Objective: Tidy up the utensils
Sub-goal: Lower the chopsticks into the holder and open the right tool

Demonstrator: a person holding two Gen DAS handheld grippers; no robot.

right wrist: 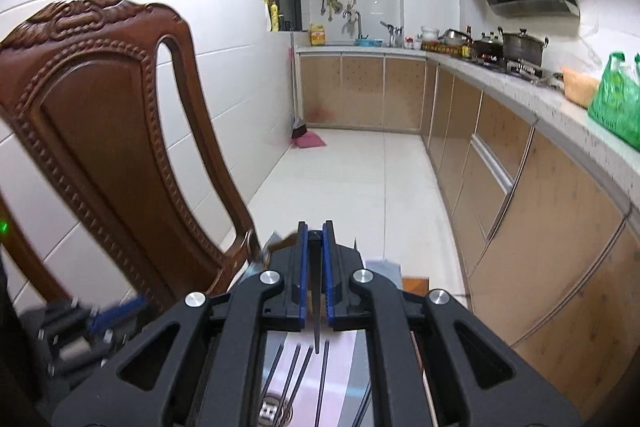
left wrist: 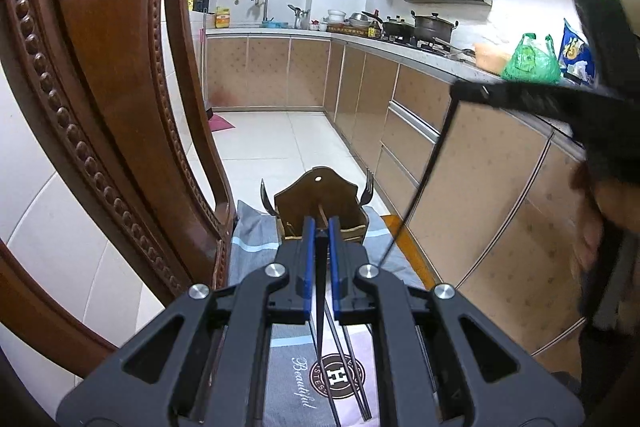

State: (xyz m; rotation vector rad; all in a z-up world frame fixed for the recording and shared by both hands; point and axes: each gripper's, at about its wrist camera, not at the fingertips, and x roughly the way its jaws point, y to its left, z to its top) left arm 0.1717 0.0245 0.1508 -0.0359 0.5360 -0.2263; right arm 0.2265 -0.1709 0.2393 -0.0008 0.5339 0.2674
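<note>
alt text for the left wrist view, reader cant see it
The left tongs are shut on a black chopstick, aimed at a brown utensil holder on a patterned cloth. At right, the right tongs hold another dangling chopstick. A carved wooden chair fills the left; kitchen cabinets run behind.

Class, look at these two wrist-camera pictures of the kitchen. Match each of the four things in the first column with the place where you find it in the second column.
Column 1
1. fork
2. green bag
3. loose chopsticks
4. held chopstick

Column 2
a. lying flat on the printed cloth
b. pinched between the pads of the right gripper
c. on the kitchen counter
d. standing up at the side of the wooden holder

Pairs: 1-d, 2-c, 3-a, 4-b
</note>
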